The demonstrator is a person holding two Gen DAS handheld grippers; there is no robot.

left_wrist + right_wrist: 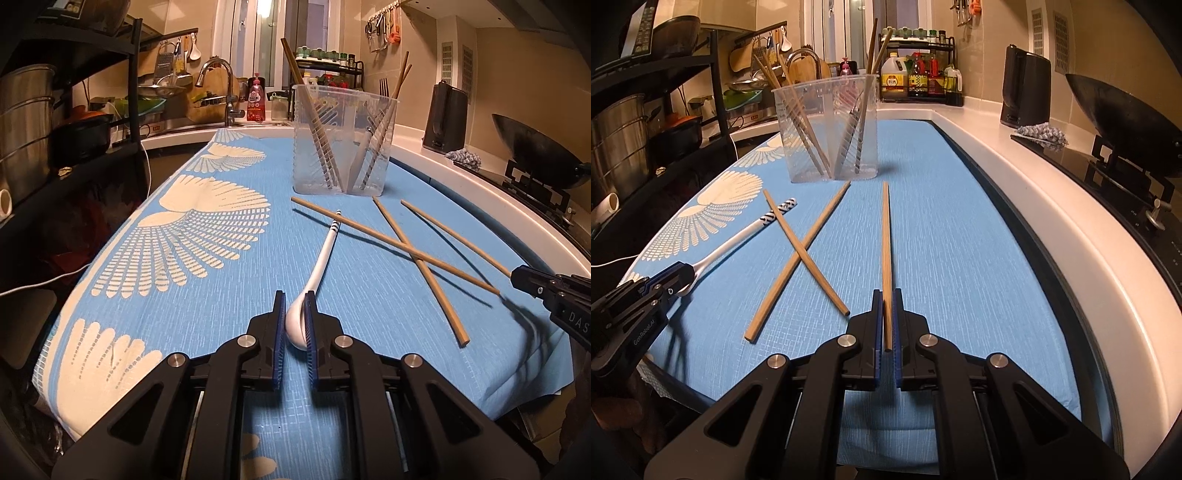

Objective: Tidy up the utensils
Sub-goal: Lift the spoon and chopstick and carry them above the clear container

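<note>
**Lift both pieces clear, then drop them in the right halves of the holder**

Your left gripper (295, 325) is clamped on the bowl of the long white ceramic spoon with the blue-striped handle tip (325, 254). Your right gripper (886, 319) is closed on the near end of a plain wooden chopstick (885, 236), whose far end points toward the clear plastic utensil holder with a centre divider (827, 129). The holder stands upright at the far end of the blue cloth with white fan patterns (207, 221) and already carries chopsticks in both halves.

Raise the spoon bowl-first and slowly: its handle lies close by one of the two crossed wooden chopsticks (417, 258) on the cloth, and whether it touches that stick is hard to judge, so a sideways drag would likely scatter them. The bowl is smooth and rounded, so keep the grip firm and avoid tilting.

Swing the held chopstick upright before you reach the rim, then lower it among its fellows.
</note>
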